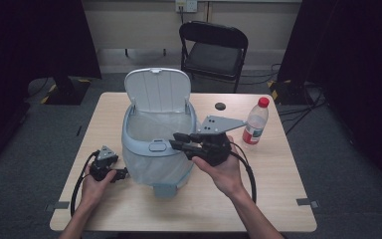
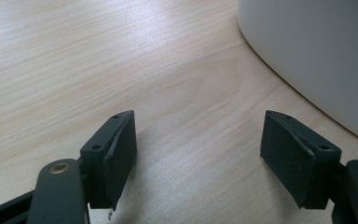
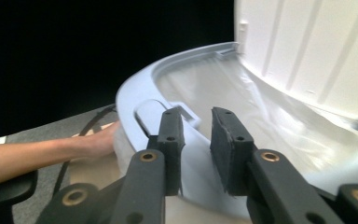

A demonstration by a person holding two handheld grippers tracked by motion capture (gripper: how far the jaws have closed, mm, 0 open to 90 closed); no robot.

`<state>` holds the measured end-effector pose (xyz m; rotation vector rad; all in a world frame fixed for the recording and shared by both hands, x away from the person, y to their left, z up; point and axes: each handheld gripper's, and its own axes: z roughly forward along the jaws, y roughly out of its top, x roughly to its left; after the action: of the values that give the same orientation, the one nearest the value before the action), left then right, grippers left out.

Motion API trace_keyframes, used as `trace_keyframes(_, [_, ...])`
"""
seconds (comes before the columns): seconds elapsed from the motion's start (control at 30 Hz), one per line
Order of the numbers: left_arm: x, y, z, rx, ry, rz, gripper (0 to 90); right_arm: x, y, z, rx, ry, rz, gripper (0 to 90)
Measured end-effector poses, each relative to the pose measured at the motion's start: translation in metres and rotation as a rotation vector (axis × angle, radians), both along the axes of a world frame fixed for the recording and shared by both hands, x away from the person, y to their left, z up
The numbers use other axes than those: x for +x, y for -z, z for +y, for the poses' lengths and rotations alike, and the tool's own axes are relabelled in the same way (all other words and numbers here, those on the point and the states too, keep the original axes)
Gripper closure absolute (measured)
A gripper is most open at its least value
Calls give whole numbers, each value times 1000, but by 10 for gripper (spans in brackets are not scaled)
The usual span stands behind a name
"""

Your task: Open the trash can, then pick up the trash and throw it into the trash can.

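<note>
Wooden table (image 1: pixel 258 199), seen from above, bearing every item that follows. Pale blue waste bin (image 1: pixel 149 149) standing upright at the table's centre; its ribbed lid (image 1: pixel 157 89) is swung up and back on the far side, and a thin translucent liner (image 1: pixel 154 124) is draped inside and folded over the rim. In the right gripper view the rim (image 3: pixel 135 93) curves across the frame, with the liner's glossy film below the raised lid (image 3: pixel 307 51).

Right gripper (image 1: pixel 181 142), held in the person's right hand (image 1: pixel 224 172) at the near right edge of the bin, its black jaws pointing left over the rim beside the front latch tab (image 1: pixel 157 146). In its own view the jaws stand a narrow gap apart with nothing pinched between the pads (the liner lies just beyond and below them).

Left gripper (image 1: pixel 124 173), in the left hand (image 1: pixel 97 186), resting low on the table just beside the bin's lower left wall. Its own view shows the jaws wide apart over bare wood, the bin's pale wall (image 2: pixel 317 56) near the right-hand pad.

Clear plastic bottle (image 1: pixel 255 123) with red cap and red label, upright to the right of the bin, well apart from both grippers.
</note>
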<state>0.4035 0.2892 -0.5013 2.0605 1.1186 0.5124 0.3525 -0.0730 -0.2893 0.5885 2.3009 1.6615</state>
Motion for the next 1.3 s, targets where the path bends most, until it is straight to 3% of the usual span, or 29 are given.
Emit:
trace_keyframes(0.17, [0, 0, 0, 0, 0, 0, 266, 2, 2, -23, 11, 75, 2, 677])
trace_keyframes(0.4, [0, 0, 0, 0, 1, 0, 266, 6, 18, -52, 25, 167, 52, 598])
trace_keyframes(0.47, [0, 0, 0, 0, 0, 1, 266, 9, 26, -60, 15, 201, 69, 565])
trace_keyframes(0.5, [0, 0, 0, 0, 0, 0, 266, 13, 37, -67, -13, 251, 89, 502])
trace_keyframes(0.53, [0, 0, 0, 0, 0, 0, 266, 13, 37, -67, -13, 251, 89, 502])
trace_keyframes(0.57, [0, 0, 0, 0, 0, 1, 266, 19, 50, -75, -38, 304, 114, 445])
trace_keyframes(0.63, [0, 0, 0, 0, 0, 0, 266, 22, 55, -78, -50, 324, 125, 418])
trace_keyframes(0.7, [0, 0, 0, 0, 1, 0, 266, 35, 79, -91, -83, 393, 190, 350])
trace_keyframes(0.73, [0, 0, 0, 0, 1, 0, 266, 35, 79, -91, -83, 393, 190, 350])
trace_keyframes(0.77, [0, 0, 0, 0, 0, 1, 266, 44, 93, -99, -110, 447, 216, 299])
trace_keyframes(0.8, [0, 0, 0, 0, 0, 1, 266, 44, 93, -99, -110, 447, 216, 299])
trace_keyframes(0.83, [0, 0, 0, 0, 0, 1, 265, 52, 106, -108, -145, 499, 232, 266])
trace_keyframes(0.9, [0, 0, 0, 0, 0, 1, 265, 56, 110, -112, -152, 516, 236, 251])
trace_keyframes(0.97, [0, 0, 0, -1, 0, 1, 265, 68, 126, -128, -163, 581, 271, 225])
trace_keyframes(1.3, [0, 0, 0, 0, 0, 1, 265, 83, 154, -157, -214, 700, 316, 204])
